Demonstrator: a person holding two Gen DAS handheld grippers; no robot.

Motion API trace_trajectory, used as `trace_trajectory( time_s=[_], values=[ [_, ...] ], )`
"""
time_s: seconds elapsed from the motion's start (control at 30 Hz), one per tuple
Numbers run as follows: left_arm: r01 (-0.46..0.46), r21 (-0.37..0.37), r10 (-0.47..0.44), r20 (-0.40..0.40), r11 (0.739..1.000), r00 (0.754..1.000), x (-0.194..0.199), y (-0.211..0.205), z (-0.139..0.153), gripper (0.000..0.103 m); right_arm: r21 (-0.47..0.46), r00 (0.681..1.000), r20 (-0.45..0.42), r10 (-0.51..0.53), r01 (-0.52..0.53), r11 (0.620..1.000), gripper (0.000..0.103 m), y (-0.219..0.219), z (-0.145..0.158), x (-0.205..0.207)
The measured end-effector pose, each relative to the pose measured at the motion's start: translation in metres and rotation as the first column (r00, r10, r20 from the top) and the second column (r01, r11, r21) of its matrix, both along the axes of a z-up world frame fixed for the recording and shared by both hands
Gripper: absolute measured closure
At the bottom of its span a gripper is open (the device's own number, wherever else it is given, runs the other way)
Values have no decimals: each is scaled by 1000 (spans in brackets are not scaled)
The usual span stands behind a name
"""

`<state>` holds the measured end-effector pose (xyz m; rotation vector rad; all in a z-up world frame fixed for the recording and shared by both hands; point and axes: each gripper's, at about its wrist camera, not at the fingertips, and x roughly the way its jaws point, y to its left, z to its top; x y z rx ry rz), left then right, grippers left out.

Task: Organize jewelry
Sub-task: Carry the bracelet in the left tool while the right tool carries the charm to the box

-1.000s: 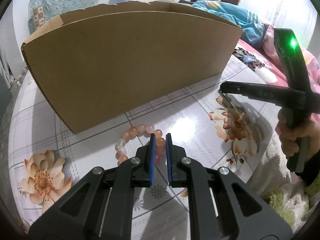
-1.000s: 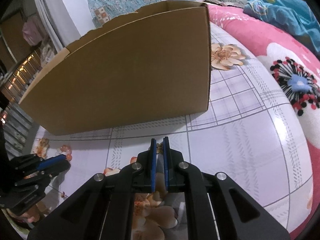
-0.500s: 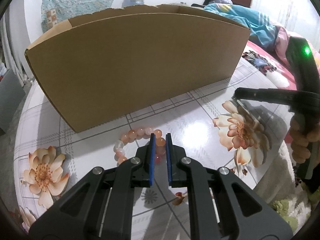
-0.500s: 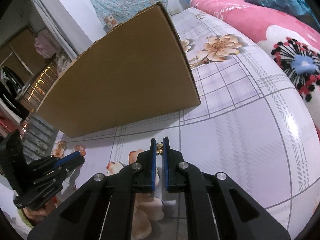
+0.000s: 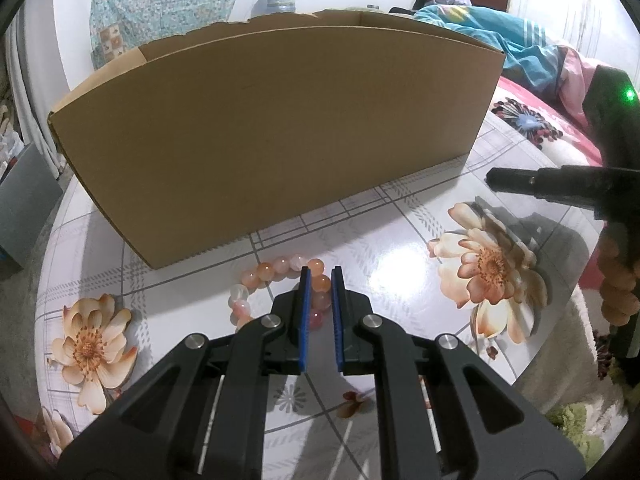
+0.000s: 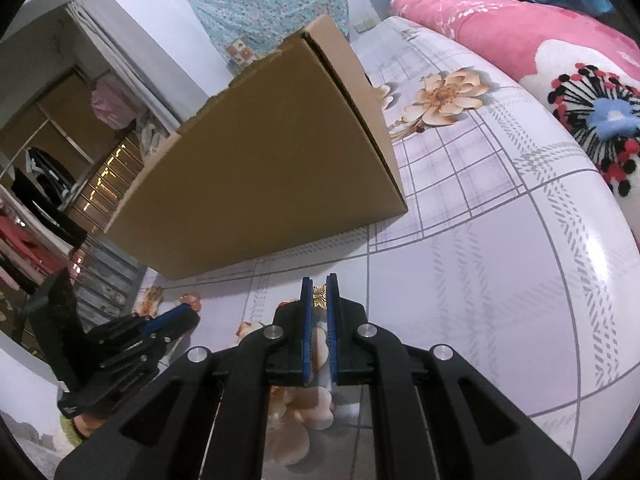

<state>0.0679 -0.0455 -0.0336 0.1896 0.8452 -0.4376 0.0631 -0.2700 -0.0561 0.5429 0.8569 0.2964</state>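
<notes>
Holding: right gripper is pinching gold charm
Bracelet: lying under left gripper tips, jaws nearly together
Box: standing just behind both

Table top: glossy, smooth, printed flowers and grid, bright glare spot. Box: matt brown corrugated cardboard, torn far edge. Bead bracelet: polished, translucent, stone or glass, can't tell. Gold ornament: shiny metal look. Gripper bodies: matt black plastic, blue ribbed pads, bright metal pins. Blanket, far right: soft fleece cloth.
</notes>
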Motion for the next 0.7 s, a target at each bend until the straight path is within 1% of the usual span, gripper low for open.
trace_trajectory(
  time_s=[0.3,0.43,0.6,0.7],
  values=[
    [-6,-35,6,-1,999,1000,-5,6,-2,94,69,998,38,-44,41,997,96,-19,19,-17],
    [-9,-57,9,-9,998,1000,-5,10,-1,94,105,998,44,-48,43,994,96,-27,24,-20],
    [-15,-107,11,-35,994,999,-5,17,-1,94,203,999,48,-25,14,979,96,-29,26,-23],
    [-17,-131,11,-45,991,999,-7,20,3,94,307,998,69,-2,-20,951,96,-31,27,-22]
  ],
)
